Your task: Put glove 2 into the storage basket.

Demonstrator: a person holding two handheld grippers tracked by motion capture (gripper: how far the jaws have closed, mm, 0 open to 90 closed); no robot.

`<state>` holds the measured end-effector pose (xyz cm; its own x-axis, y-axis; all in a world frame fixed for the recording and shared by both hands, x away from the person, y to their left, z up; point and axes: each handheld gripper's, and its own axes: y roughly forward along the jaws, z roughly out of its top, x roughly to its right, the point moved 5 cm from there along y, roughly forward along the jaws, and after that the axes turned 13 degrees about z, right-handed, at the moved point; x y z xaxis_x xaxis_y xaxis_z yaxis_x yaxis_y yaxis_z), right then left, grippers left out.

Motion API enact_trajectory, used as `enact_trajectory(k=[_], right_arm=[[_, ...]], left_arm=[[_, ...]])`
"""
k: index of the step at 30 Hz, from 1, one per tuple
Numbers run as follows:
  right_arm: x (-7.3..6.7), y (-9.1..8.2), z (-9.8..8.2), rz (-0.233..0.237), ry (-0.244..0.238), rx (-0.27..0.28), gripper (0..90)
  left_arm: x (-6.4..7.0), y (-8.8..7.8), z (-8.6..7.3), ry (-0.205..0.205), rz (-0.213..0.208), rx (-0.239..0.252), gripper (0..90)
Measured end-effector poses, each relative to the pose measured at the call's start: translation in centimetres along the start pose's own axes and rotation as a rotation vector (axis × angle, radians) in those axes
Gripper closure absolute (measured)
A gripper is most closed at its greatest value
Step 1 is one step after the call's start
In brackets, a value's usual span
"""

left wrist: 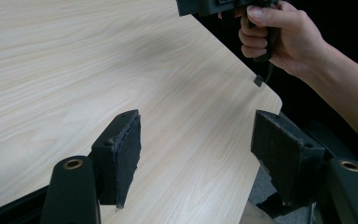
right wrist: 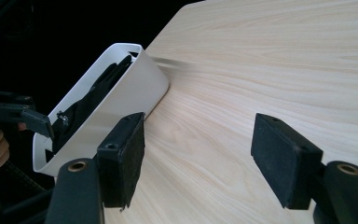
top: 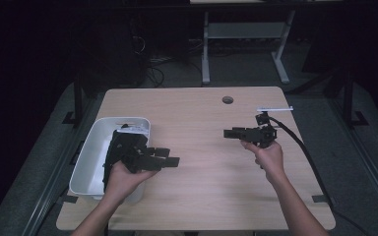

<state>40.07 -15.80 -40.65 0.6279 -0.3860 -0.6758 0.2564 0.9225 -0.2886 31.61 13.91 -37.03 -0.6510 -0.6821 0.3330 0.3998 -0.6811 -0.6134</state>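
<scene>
Two hand-held grippers, left (top: 170,161) and right (top: 229,132), hover over the desk (top: 206,162) with jaws spread, holding nothing. Dark stuff sits in the white bin (top: 89,147) at left. Looks like pre-grab; next, left dips into the bin.

Both forearms are bare, no sleeves showing. The left tool (top: 170,156) and right tool (top: 230,132) are matte black, each with two block-shaped jaws faced in rough dark foam, brass-ringed holes at the jaw bases at 6 o'clock. A black cable (top: 302,147) trails from the right tool toward 4 o'clock.
</scene>
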Motion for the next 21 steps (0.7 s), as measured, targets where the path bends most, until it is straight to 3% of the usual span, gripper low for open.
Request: enact_trajectory(k=[21], right_arm=[[1.6, -3.6, -2.5, -0.047, 0.031, 0.028, 33.3]], left_arm=[[2.0, 3.2, -0.1, 0.012, -0.042, -0.039, 28.5]])
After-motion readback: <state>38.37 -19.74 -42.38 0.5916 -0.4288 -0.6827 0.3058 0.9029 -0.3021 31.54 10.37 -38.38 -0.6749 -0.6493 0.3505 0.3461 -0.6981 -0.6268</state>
